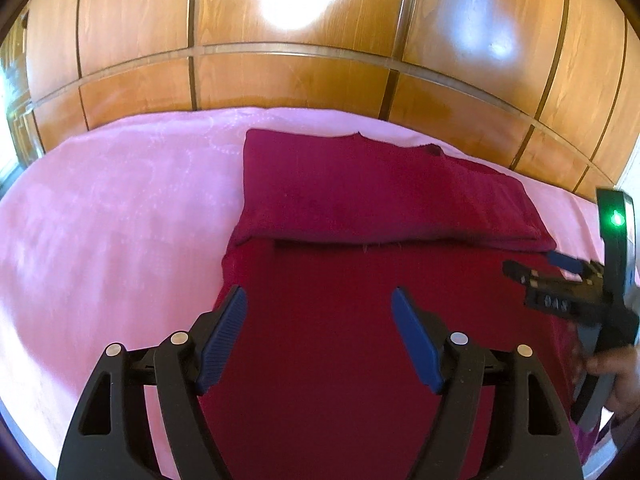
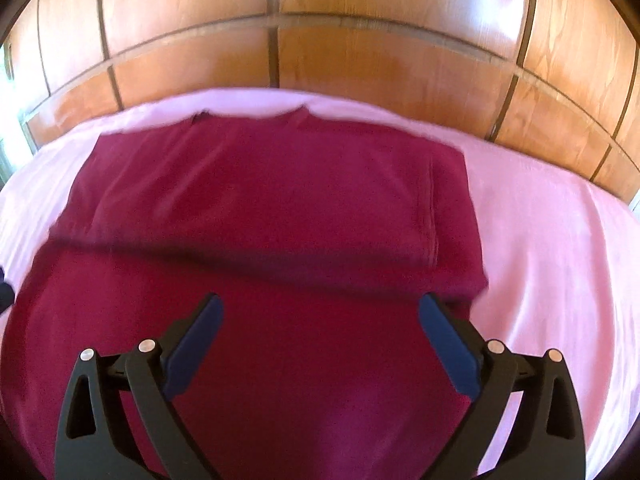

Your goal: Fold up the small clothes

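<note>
A dark red garment [image 1: 360,280] lies flat on a pink bedcover [image 1: 112,220]. Its far part is folded over onto itself, making a thicker band across the top [image 1: 380,192]. My left gripper [image 1: 320,300] is open and empty, hovering over the garment's near left part. My right gripper [image 2: 320,308] is open and empty over the garment [image 2: 280,220] near its right edge. The right gripper also shows in the left wrist view [image 1: 560,276] at the garment's right side, held by a hand.
A glossy wooden panelled wall [image 1: 300,60] stands right behind the bed. Pink bedcover [image 2: 540,240] extends to the left and right of the garment. A bright window edge shows at the far left [image 1: 8,128].
</note>
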`<action>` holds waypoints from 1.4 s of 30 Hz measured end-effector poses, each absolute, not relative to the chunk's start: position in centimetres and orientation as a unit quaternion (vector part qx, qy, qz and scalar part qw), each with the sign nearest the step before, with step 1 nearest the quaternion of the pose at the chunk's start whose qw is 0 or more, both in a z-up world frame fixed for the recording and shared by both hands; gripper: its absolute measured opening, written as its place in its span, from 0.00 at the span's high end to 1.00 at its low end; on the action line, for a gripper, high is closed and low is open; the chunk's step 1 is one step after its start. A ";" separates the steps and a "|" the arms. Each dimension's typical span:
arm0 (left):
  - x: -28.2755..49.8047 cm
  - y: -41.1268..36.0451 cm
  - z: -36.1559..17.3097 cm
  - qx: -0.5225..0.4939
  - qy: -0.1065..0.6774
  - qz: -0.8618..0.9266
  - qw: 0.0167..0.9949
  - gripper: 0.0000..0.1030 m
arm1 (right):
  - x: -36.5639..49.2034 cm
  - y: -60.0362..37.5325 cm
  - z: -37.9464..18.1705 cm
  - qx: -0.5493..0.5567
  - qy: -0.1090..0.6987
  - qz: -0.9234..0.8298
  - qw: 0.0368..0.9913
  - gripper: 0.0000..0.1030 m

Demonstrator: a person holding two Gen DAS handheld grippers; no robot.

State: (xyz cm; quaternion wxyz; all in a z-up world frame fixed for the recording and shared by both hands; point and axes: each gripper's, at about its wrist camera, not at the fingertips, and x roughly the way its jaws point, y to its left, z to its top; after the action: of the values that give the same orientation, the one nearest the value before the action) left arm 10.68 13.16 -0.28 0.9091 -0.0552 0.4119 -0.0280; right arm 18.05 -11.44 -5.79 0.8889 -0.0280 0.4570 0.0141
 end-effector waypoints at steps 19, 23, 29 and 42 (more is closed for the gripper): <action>4.8 14.6 -2.1 -0.064 0.438 -0.023 0.897 0.29 | 7.1 -12.6 -6.5 0.026 0.457 0.014 0.889 0.02; 3.6 15.5 -2.1 -0.066 0.444 -0.022 0.893 0.28 | 6.3 -13.3 -5.7 0.032 0.463 0.022 0.885 0.02; 1.0 18.2 -2.3 -0.079 0.459 -0.010 0.885 0.32 | 3.1 -15.9 -4.0 0.053 0.457 0.016 0.888 0.03; -4.3 19.6 -4.1 -0.112 0.514 -0.076 0.847 0.83 | -3.9 -18.7 -5.7 0.088 0.547 0.048 0.831 0.75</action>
State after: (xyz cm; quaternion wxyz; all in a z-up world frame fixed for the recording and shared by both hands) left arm -4.26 19.57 -4.09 0.8473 -0.1116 0.5136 -0.0762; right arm -3.93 -18.75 -5.69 0.8309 0.0878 0.5474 0.0477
